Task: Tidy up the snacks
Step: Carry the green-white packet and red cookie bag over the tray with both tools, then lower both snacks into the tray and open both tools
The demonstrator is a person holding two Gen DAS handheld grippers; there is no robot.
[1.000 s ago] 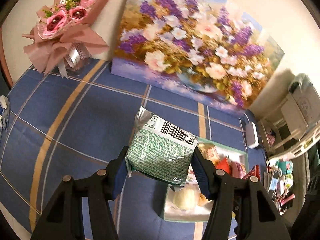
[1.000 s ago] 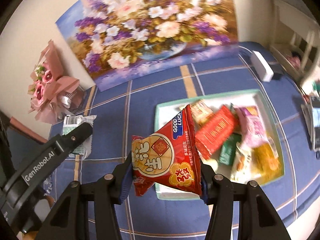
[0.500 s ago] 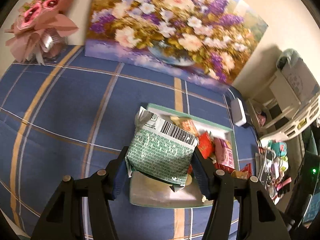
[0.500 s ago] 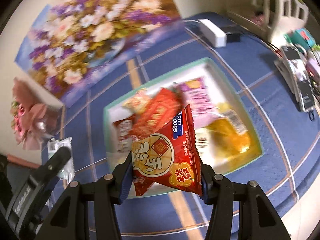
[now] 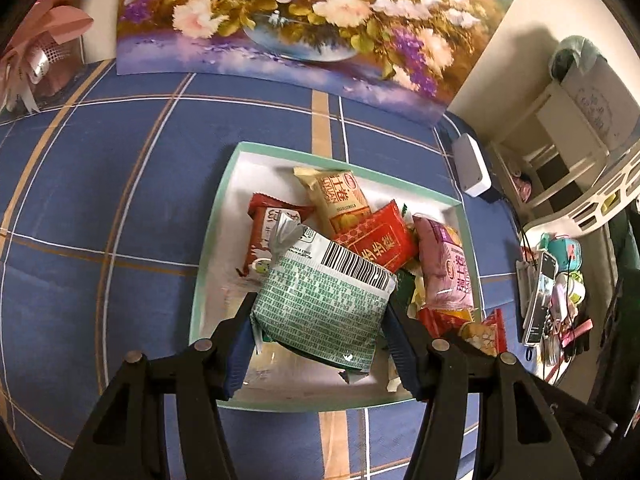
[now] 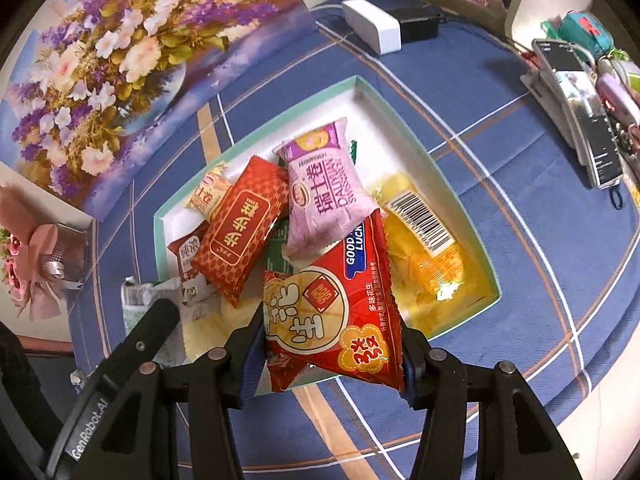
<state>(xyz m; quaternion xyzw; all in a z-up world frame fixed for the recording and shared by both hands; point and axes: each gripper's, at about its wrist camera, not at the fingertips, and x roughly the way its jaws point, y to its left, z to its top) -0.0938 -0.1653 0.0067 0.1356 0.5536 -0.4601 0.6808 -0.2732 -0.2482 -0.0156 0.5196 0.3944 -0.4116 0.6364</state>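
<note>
My left gripper point(image 5: 320, 326) is shut on a green-and-white snack packet point(image 5: 324, 304) with a barcode, held just above the near end of the mint-rimmed white tray point(image 5: 224, 184). My right gripper point(image 6: 332, 338) is shut on a red peanut packet point(image 6: 336, 312), hanging over the tray's point(image 6: 476, 240) near side. Inside the tray lie several snacks: a red patterned packet point(image 6: 240, 232), a pink roll packet point(image 6: 324, 192), a yellow bag point(image 6: 424, 240) and a beige packet point(image 5: 340, 200). The left gripper's arm point(image 6: 132, 356) and its green packet point(image 6: 136, 300) show at the left of the right wrist view.
The tray sits on a blue plaid cloth point(image 5: 100, 200). A flower painting point(image 5: 300, 20) leans on the wall behind, with a pink bouquet point(image 5: 44, 48) to its left. A white box point(image 5: 472, 168) and a black adapter point(image 6: 416, 24) lie beyond the tray. A phone point(image 6: 580, 112) and clutter lie at right.
Both grippers have come down and forward over the tray with their packets still held. The tray now fills the middle of both views, and the right view has rolled.
</note>
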